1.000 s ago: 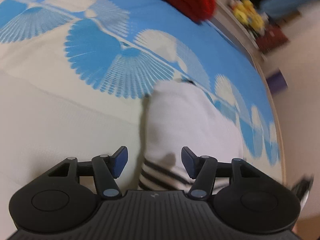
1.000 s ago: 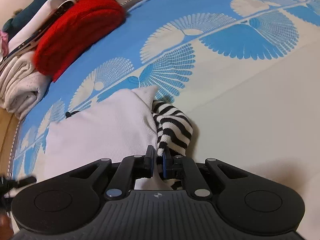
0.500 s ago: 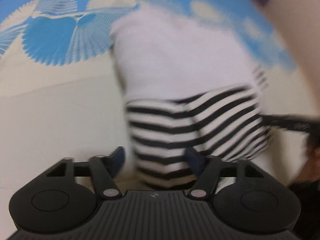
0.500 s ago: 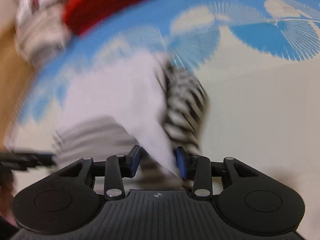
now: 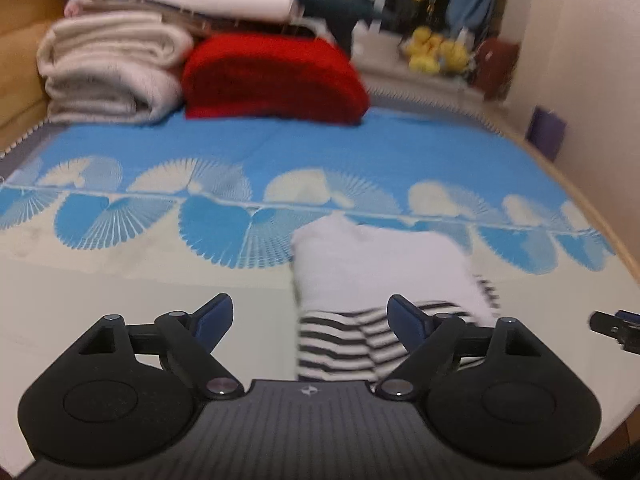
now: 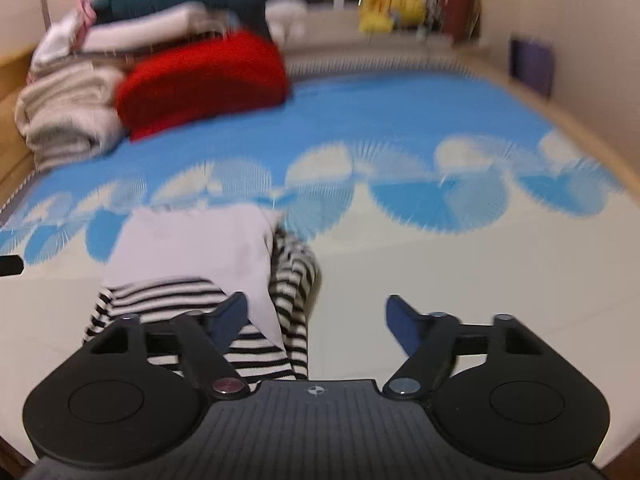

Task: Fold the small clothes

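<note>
A small white garment with black-and-white striped sleeves (image 5: 380, 264) lies folded on the bed, striped part nearest me. It also shows in the right wrist view (image 6: 192, 256). My left gripper (image 5: 310, 318) is open and empty, raised just in front of the garment's striped edge. My right gripper (image 6: 316, 316) is open and empty, with its left finger (image 6: 230, 314) over the striped sleeve. The right gripper's tip also shows at the right edge of the left wrist view (image 5: 616, 328).
The bed cover (image 5: 120, 300) is cream near me with a blue fan pattern further back. A red folded knit (image 5: 272, 76) and a stack of cream blankets (image 5: 108, 68) sit at the far side. A wall is to the right.
My right gripper has opened and let go of the striped sleeve. Both grippers have pulled back and lifted, so the views now look level across the bed.
</note>
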The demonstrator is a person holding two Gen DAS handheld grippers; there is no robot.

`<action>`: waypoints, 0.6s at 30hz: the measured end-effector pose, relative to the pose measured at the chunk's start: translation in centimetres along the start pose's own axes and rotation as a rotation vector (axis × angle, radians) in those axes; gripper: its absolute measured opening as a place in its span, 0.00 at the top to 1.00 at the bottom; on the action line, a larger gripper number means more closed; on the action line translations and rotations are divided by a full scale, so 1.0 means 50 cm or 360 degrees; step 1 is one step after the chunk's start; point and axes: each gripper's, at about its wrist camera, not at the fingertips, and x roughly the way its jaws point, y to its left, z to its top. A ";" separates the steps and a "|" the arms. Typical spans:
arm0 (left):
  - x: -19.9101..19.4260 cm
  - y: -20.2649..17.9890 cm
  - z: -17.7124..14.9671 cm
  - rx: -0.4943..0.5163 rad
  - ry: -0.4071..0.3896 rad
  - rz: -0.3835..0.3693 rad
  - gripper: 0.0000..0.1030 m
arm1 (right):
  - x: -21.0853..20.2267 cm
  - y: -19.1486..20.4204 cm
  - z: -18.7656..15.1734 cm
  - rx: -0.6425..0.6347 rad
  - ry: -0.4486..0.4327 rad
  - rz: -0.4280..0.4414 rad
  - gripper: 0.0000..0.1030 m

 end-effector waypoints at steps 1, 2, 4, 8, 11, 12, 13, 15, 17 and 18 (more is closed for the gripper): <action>-0.029 -0.012 -0.014 0.0001 -0.0021 -0.0018 0.14 | -0.026 0.002 -0.011 0.0002 -0.0040 -0.0011 0.20; -0.057 -0.025 -0.028 0.0006 -0.0030 -0.0032 0.14 | -0.049 0.005 -0.022 0.0016 -0.0068 -0.0015 0.20; -0.100 -0.050 -0.056 0.0039 -0.0041 -0.0041 0.14 | -0.077 0.010 -0.041 0.0050 -0.0098 -0.0012 0.20; -0.180 -0.097 -0.113 0.0127 -0.0095 -0.0006 0.14 | -0.127 0.023 -0.083 0.0059 -0.0100 -0.0001 0.20; -0.231 -0.113 -0.145 0.0205 -0.0092 -0.0042 0.14 | -0.154 0.029 -0.098 0.0088 -0.0115 0.0025 0.20; -0.239 -0.117 -0.155 0.0221 -0.0098 -0.0045 0.14 | -0.158 0.033 -0.103 0.0084 -0.0117 0.0021 0.20; -0.242 -0.120 -0.165 0.0244 -0.0112 -0.0054 0.14 | -0.166 0.038 -0.112 0.0074 -0.0116 0.0016 0.20; -0.233 -0.126 -0.186 0.0279 -0.0131 -0.0051 0.08 | -0.169 0.044 -0.122 0.0074 -0.0102 0.0021 0.20; -0.206 -0.124 -0.210 0.0257 -0.0174 -0.0015 0.00 | -0.166 0.053 -0.131 0.0086 -0.0086 0.0017 0.20; -0.191 -0.121 -0.222 0.0241 -0.0197 0.0002 0.00 | -0.161 0.057 -0.132 0.0086 -0.0077 0.0017 0.20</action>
